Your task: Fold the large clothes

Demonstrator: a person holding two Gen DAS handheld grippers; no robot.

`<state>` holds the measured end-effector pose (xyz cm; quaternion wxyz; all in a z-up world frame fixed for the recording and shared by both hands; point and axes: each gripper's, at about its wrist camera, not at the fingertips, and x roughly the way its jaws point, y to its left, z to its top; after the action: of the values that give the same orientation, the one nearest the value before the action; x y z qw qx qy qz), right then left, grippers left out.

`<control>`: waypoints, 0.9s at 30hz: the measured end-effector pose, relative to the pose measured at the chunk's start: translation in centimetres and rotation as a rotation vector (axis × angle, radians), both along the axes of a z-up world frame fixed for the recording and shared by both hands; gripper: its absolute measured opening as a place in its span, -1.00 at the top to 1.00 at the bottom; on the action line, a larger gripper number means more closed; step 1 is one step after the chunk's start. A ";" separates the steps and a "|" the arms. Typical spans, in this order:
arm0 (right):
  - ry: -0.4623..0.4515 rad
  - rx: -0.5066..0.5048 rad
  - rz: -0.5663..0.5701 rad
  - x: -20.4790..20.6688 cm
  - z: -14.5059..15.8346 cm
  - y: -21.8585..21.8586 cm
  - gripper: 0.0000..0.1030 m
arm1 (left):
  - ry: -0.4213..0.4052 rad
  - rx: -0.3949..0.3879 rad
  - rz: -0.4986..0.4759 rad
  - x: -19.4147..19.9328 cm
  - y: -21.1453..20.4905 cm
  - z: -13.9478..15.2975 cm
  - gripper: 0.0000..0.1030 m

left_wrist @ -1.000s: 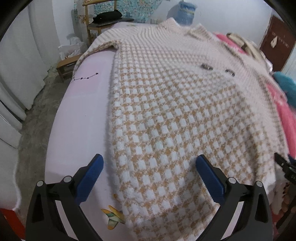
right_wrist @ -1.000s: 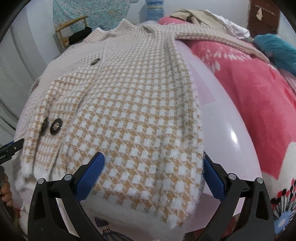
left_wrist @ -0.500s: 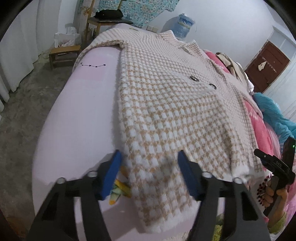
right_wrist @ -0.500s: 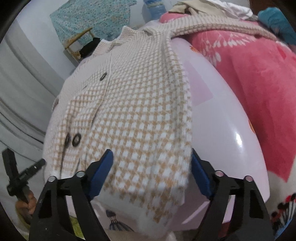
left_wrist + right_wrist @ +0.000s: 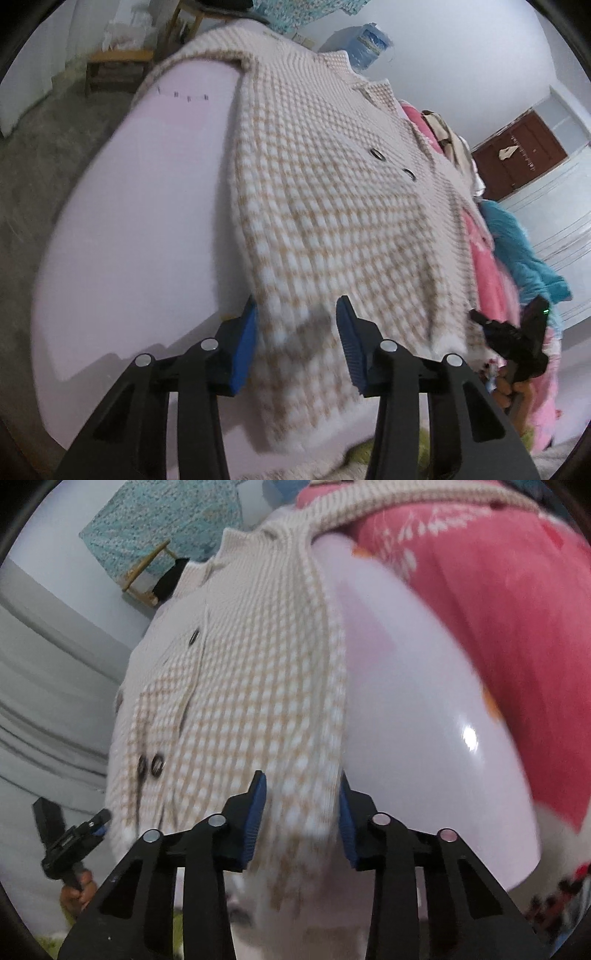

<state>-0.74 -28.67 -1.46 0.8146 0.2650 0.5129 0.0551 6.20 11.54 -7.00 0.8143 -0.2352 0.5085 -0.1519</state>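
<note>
While cardigan [image 5: 332, 206] drapes pink bed [image 5: 140, 206] | both hand-held grippers closing astride hem, grip unclear | concrete floor [image 5: 33, 155]

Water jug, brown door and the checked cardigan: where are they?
water jug [image 5: 369, 40], left wrist view, its blue body.
brown door [image 5: 517, 147], left wrist view, its panel.
checked cardigan [image 5: 325, 206], left wrist view, its front.

White walls [image 5: 461, 55], grey floor [image 5: 33, 166], wooden stool [image 5: 118, 61], brown door [image 5: 517, 155].
</note>
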 end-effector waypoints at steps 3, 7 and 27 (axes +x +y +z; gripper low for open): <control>0.008 0.011 0.012 -1.0 -0.2 0.2 0.55 | -0.009 0.023 0.005 -0.6 -0.4 -0.2 0.42; -0.012 0.007 -0.001 -0.6 -0.6 -0.1 0.87 | -0.021 0.061 0.023 -0.1 -0.6 -0.4 0.78; -0.172 -0.159 0.026 -7.7 9.6 0.1 0.91 | -0.091 0.278 -0.090 -9.2 -0.2 7.2 0.87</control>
<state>-8.46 -28.56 8.11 0.8733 0.1872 0.4472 0.0475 -2.95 11.32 0.24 0.8536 -0.0901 0.4971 -0.1272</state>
